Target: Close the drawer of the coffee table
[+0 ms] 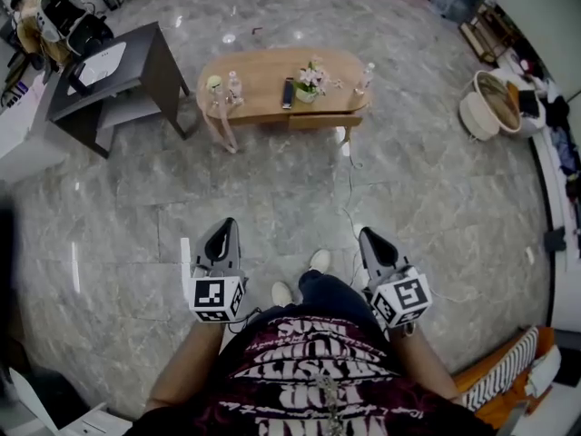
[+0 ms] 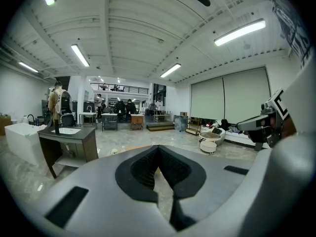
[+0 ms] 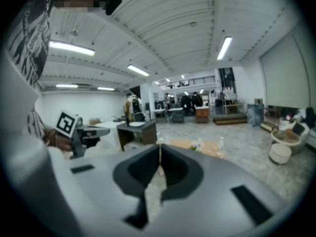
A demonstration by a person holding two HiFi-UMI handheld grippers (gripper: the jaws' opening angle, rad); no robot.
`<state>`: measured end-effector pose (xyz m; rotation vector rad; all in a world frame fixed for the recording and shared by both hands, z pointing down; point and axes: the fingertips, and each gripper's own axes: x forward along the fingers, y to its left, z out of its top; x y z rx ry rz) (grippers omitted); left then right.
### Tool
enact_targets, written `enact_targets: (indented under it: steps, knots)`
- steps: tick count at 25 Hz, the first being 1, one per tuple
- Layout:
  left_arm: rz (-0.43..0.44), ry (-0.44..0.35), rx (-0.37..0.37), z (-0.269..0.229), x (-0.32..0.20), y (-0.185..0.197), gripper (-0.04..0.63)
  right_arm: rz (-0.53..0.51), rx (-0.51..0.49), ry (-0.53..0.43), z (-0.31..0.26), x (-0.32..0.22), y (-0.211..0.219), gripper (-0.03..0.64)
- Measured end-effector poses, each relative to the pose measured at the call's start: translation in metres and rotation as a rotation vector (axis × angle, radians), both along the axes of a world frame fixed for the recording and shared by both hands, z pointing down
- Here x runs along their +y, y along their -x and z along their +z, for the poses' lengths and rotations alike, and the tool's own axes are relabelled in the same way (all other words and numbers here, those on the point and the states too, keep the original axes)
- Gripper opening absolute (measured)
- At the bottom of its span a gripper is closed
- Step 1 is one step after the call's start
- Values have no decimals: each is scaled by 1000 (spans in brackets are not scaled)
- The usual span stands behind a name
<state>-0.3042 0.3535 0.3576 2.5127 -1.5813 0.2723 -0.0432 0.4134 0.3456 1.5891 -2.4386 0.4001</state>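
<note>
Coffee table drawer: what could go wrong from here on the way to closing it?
1. A cable lies on the floor on the way to the coffee table, so it may be a trip hazard.
2. A hard shove on the open drawer might topple the bottle standing right above it.

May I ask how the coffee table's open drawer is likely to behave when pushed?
The drawer looks like rigid wood, so it should probably slide in without flexing. It sticks out only partly, so a short push likely suffices. The slim bottle on the coffee table might tip if it slams.
</note>
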Motion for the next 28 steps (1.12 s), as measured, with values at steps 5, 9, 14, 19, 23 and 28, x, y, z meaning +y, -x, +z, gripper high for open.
enact_targets:
  steps: [5, 9, 14, 19, 23, 28]
  knots:
    - [20, -10, -15, -9, -21, -25, 23, 22, -15, -26, -7, -22, -25, 35]
    - [30, -9, -20, -12, -43, -50, 24, 34, -26, -40, -8, -42, -53, 35]
    - [25, -34, -42, -26, -82, -79, 23, 41, -51, -61, -14, -80, -89, 35]
    - [-28, -63, -27, -44, -113, -98, 23, 26, -71, -82, -20, -114, -122, 35]
    - [-66, -56, -39, -42, -119, -107, 23, 7, -81, -56, -9, -125, -137, 35]
    - [-68, -27, -69, -32, -123, -113, 23, 3, -109, -31, 0, -141, -145, 35]
